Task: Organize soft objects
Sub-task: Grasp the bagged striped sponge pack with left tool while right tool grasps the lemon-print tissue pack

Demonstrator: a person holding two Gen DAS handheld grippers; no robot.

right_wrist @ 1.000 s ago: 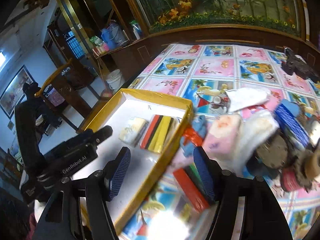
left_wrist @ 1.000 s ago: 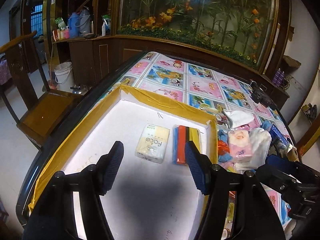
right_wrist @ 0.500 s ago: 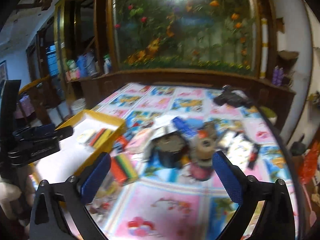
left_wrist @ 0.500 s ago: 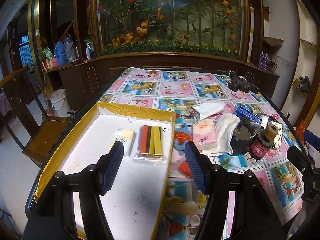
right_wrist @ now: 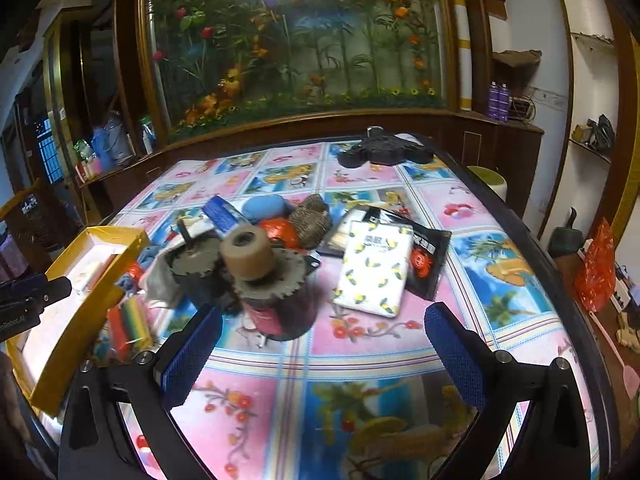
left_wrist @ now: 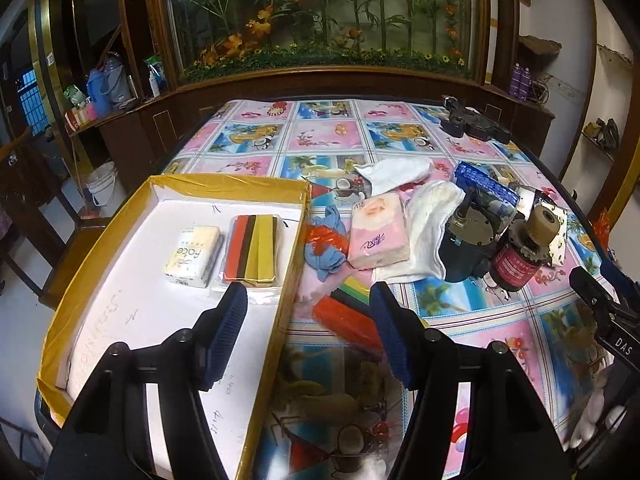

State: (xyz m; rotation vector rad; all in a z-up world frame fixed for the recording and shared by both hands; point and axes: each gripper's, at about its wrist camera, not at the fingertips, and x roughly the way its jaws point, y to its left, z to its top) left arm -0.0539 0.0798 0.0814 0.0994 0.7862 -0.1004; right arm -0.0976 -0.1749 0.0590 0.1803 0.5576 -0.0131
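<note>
Both grippers had swung from over the tray (left_wrist: 100,240) toward the table's cluttered middle. Right gripper (right_wrist: 320,360) stood wide, empty, jaws just opened, presumably for a bulky item. Left gripper (left_wrist: 308,332) hung half-open, empty, above the striped pack (left_wrist: 348,308) beside the tray's right edge, the likely next pickup.
</note>
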